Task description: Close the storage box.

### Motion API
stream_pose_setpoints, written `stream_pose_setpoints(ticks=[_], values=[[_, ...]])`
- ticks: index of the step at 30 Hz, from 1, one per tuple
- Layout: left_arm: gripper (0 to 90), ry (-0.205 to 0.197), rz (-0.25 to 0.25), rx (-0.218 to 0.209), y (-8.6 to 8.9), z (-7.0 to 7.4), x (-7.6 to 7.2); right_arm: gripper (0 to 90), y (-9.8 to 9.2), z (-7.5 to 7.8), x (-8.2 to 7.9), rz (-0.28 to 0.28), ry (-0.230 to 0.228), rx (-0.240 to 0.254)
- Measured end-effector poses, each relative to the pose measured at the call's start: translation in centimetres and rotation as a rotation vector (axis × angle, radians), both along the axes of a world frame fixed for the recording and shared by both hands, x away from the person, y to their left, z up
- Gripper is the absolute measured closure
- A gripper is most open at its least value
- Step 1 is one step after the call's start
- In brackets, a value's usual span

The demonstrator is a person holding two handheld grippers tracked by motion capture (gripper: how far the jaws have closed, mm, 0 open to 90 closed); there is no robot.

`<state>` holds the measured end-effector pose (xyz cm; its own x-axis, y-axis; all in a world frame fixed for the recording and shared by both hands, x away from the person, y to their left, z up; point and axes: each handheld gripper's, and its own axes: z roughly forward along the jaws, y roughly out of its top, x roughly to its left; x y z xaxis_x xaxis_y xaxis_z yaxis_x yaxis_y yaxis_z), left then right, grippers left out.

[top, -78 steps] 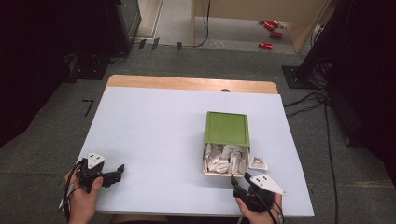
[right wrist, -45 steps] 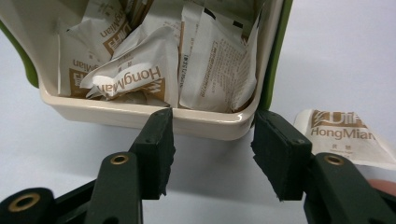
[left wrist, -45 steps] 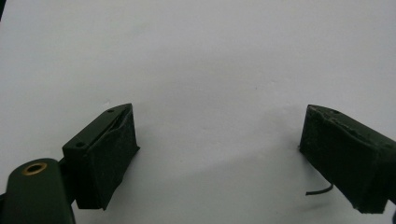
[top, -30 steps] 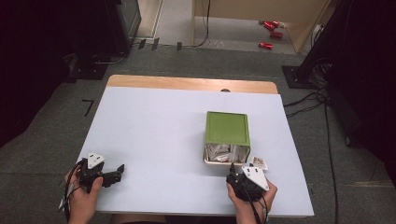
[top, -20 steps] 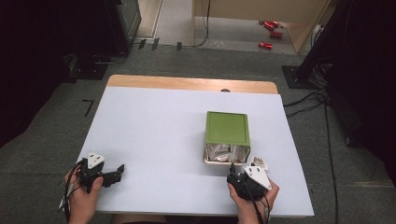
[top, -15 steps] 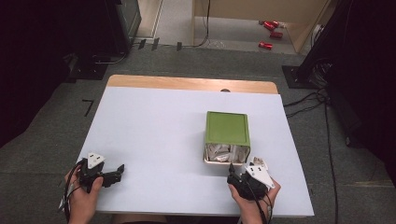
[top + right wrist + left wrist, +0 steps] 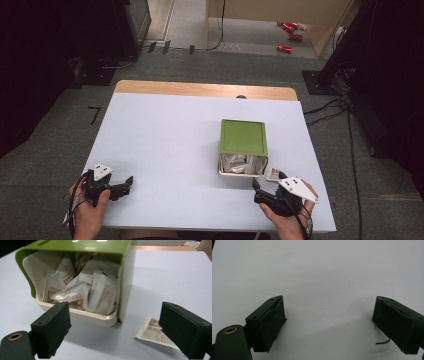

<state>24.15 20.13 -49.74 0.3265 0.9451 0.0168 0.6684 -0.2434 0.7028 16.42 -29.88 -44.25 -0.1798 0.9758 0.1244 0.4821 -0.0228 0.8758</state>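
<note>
White table (image 7: 165, 135) carries your box (image 7: 243, 145) of sachets, with one loose packet (image 7: 152, 333) just right of its open front. Your right gripper (image 7: 265, 187) is nearer, jaws wide and just opened, empty; your left gripper (image 7: 125, 184) also gapes empty.

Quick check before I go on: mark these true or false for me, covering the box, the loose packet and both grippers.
1. The green-lidded cream plastic box holds white paper packets. True.
2. The right gripper is clamped on a packet. False: its fingers have just been opening and stand wide apart, with nothing gripped.
3. A loose white paper packet lies on the white table beside the box. True.
4. The left gripper holds a packet. False: it is open over bare table.
</note>
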Motion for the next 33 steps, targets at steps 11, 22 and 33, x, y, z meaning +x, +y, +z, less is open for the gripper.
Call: stream_pose_setpoints(ticks=[11,22,33], values=[[11.2,0.000,0.000,0.000,0.0,0.0,0.0,7.1,-4.5,0.2,-0.4,-0.030,-0.013,-0.030],[11.2,-0.001,0.000,0.000,0.0,0.0,0.0,7.3,-7.5,-2.1,0.0,-0.044,0.039,-0.050],[11.2,-0.001,0.000,0.000,0.0,0.0,0.0,8.5,-9.6,-4.5,0.4,-0.089,0.129,-0.061]])
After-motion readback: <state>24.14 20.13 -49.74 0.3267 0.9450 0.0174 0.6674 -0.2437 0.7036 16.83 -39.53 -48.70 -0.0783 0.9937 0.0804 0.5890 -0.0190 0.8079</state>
